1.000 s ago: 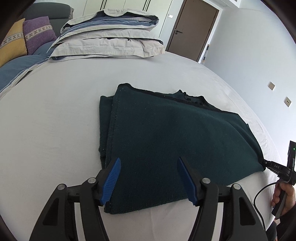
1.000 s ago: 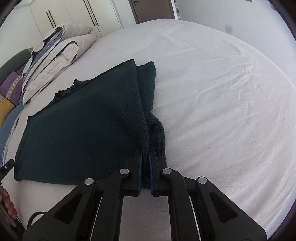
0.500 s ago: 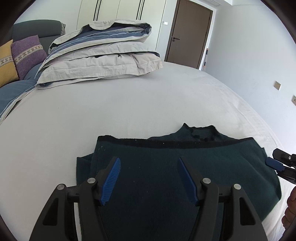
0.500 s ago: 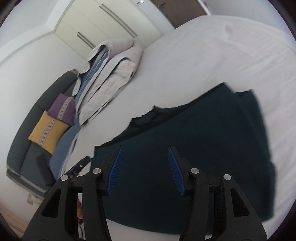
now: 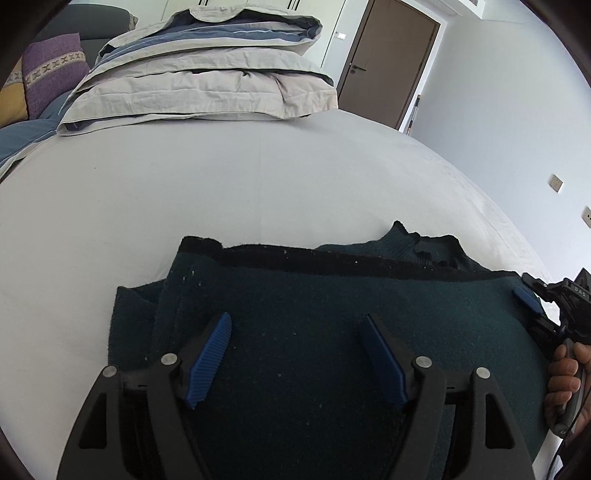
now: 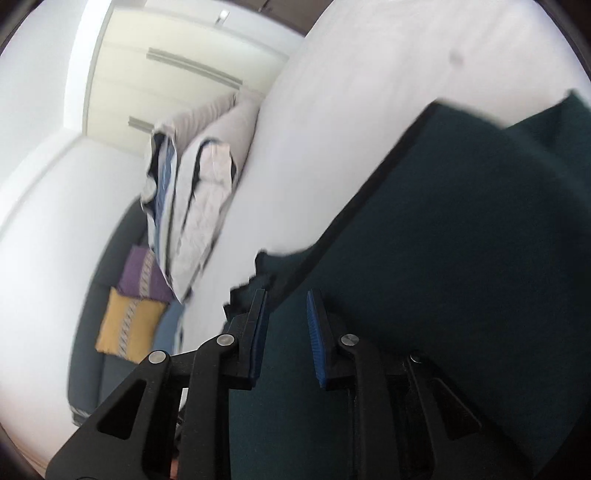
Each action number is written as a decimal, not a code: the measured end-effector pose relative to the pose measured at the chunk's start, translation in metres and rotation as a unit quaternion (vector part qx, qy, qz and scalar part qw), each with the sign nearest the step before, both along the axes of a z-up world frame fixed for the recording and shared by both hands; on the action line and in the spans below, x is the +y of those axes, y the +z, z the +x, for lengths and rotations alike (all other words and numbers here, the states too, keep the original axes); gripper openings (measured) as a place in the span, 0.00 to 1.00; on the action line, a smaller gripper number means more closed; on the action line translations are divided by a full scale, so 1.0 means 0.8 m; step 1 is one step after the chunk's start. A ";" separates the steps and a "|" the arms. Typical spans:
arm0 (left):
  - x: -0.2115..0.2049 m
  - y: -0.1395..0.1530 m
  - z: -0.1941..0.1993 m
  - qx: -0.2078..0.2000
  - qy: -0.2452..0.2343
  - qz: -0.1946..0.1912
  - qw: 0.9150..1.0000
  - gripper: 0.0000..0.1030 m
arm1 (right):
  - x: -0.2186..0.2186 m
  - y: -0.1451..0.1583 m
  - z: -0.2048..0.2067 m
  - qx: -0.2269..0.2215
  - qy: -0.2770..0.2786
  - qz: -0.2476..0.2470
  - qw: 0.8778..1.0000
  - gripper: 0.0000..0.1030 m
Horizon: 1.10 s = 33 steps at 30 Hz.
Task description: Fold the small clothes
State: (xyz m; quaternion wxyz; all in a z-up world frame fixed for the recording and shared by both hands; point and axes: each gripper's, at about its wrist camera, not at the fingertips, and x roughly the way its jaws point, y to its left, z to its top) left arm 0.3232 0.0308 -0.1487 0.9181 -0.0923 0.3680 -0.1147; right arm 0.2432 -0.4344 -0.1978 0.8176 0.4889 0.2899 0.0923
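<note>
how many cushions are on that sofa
2: a purple cushion and a yellow cushion just left of it, both on the grey sofa at the far left beyond the bed. The stacked bedding could hide more.

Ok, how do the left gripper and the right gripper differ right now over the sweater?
The left gripper stands wide, its jaws just opening further. The right gripper shows only a narrow gap, its jaws just closing. The left gripper sits over the middle of the green sweater, while the right gripper is at its right edge. The left view is level and the right view is rolled. Both have blue pads framing the sweater, with none visibly pinched.
</note>
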 end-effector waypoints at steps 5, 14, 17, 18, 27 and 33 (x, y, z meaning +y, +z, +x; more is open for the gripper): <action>-0.003 0.000 0.001 0.001 -0.001 0.005 1.000 0.75 | -0.064 0.014 -0.064 0.007 -0.104 -0.042 0.994 0.18; 0.001 0.035 -0.090 0.044 -0.002 -0.028 0.999 0.76 | 0.090 0.070 -0.130 -0.009 0.063 -0.077 0.995 0.25; -0.013 0.015 -0.126 0.056 -0.009 0.025 0.998 0.75 | 0.185 0.046 -0.115 0.014 0.184 -0.086 0.979 0.25; -0.013 0.006 -0.134 0.055 -0.009 0.038 0.998 0.75 | 0.211 0.032 -0.107 0.031 0.217 -0.091 0.971 0.25; -0.007 -0.003 -0.153 0.045 -0.022 0.071 0.996 0.75 | 0.148 -0.008 -0.131 0.063 0.099 -0.063 0.991 0.22; -0.008 -0.004 -0.155 0.042 -0.023 0.075 0.996 0.75 | 0.036 0.012 -0.201 0.065 -0.037 -0.063 0.995 0.24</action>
